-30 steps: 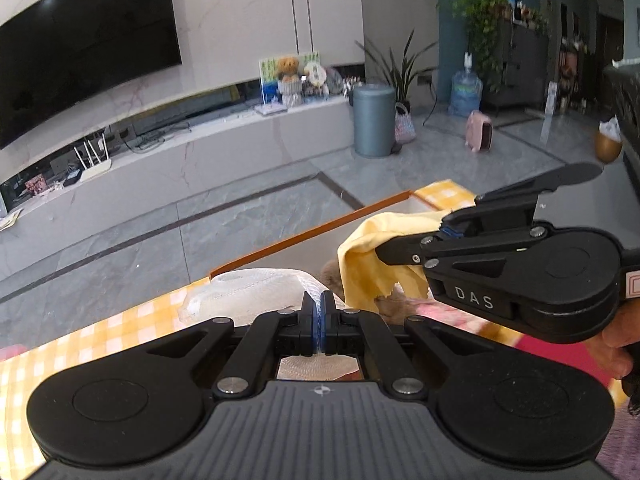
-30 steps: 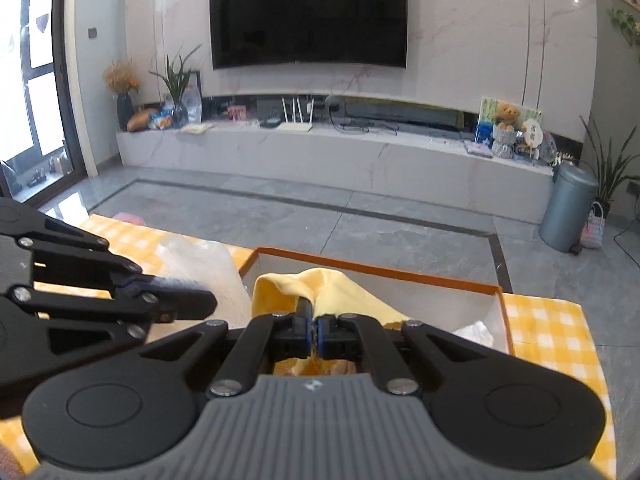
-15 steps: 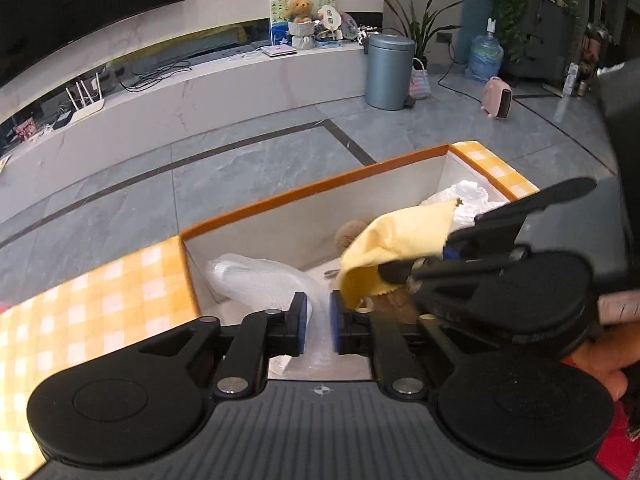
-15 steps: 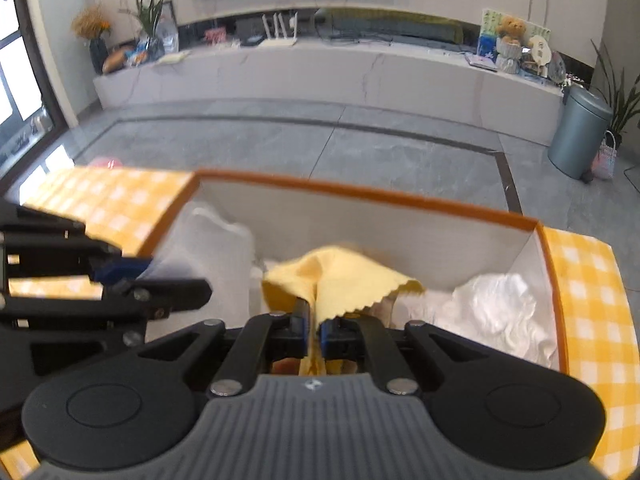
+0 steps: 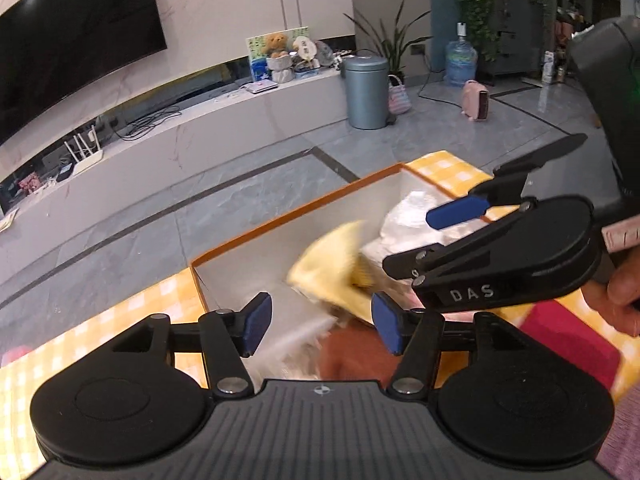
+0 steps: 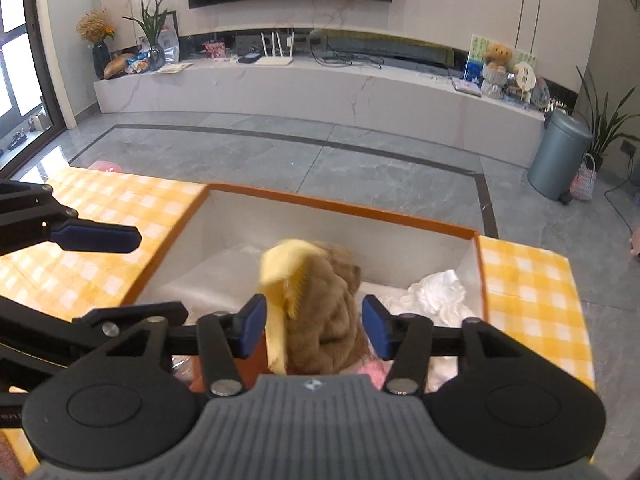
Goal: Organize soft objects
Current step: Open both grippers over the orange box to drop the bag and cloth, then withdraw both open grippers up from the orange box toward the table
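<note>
Tongs on both sides have just been opening, and nothing is pinched in either pair now. The left tongs [image 5: 320, 326] stand released above the near left part of an orange-rimmed box [image 6: 340, 205], with blurred pale material showing in the gap but not touched by the blue pads [image 5: 258, 328]. The right tongs [image 6: 314, 330] are released too; a yellow cloth [image 6: 286, 268] sits in line between them, free of both pads, draped over a brown furry toy [image 6: 328, 320] inside the box.

Progress looks well advanced: the yellow cloth and the toy are in the box, along with a crumpled white cloth [image 6: 434, 294] in the right corner and a filmy white sheet [image 6: 224, 276] on the left. Whether more soft things remain outside cannot be told; a pink fluffy piece [image 6: 374, 372] shows at the near edge.

Materials: the cloth is thin, with a zigzag-cut edge; the toy is plush and rounded; the box has stiff, smooth, pale walls. It rests on a worktop [image 6: 528, 280] covered in yellow-and-white check.
</note>
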A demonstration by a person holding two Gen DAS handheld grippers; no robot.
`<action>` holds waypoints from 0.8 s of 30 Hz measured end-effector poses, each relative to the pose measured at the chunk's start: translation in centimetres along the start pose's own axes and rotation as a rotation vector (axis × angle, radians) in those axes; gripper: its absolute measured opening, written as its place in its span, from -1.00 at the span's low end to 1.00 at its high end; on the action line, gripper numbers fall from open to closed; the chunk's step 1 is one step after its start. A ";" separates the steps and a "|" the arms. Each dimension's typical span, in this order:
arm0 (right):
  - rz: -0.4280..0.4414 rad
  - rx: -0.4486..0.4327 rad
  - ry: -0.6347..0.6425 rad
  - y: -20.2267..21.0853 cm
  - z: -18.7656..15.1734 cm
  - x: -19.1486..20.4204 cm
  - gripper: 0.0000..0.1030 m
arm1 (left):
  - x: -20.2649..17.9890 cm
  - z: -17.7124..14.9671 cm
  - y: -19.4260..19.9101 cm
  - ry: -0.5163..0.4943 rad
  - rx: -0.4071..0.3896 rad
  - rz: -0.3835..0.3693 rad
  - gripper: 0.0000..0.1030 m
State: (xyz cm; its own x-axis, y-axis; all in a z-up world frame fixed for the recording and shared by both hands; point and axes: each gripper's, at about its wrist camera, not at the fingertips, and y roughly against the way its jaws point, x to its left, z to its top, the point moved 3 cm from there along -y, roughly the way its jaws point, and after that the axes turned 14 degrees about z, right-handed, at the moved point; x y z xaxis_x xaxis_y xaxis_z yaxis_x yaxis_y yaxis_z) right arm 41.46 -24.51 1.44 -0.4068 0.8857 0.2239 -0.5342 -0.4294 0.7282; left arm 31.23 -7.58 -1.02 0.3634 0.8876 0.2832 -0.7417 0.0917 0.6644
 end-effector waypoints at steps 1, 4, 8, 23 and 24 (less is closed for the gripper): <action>0.003 -0.002 0.002 0.7 0.0 0.2 0.15 | -0.1 0.0 0.5 0.007 0.006 -0.014 0.32; 0.008 -0.014 -0.003 3.0 -0.5 0.9 0.33 | 0.2 -0.2 2.2 0.045 0.009 -0.037 0.31; -0.002 -0.036 0.002 6.1 -1.7 2.1 0.43 | 0.8 -1.2 5.2 0.080 -0.030 -0.028 0.35; -0.039 -0.192 -0.065 11.9 -14.9 10.4 0.55 | -1.7 -9.3 12.0 0.208 -0.122 -0.020 0.37; -0.045 -0.203 -0.077 12.0 -15.8 10.9 0.55 | -1.7 -9.9 12.1 0.224 -0.122 -0.021 0.37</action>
State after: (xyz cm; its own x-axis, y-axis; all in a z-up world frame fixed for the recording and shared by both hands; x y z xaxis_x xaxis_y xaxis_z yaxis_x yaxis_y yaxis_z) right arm 18.95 -22.81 2.38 -0.3249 0.9125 0.2486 -0.6923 -0.4085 0.5948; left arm 16.09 -3.55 -0.33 0.2551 0.9617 0.1007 -0.8031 0.1527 0.5760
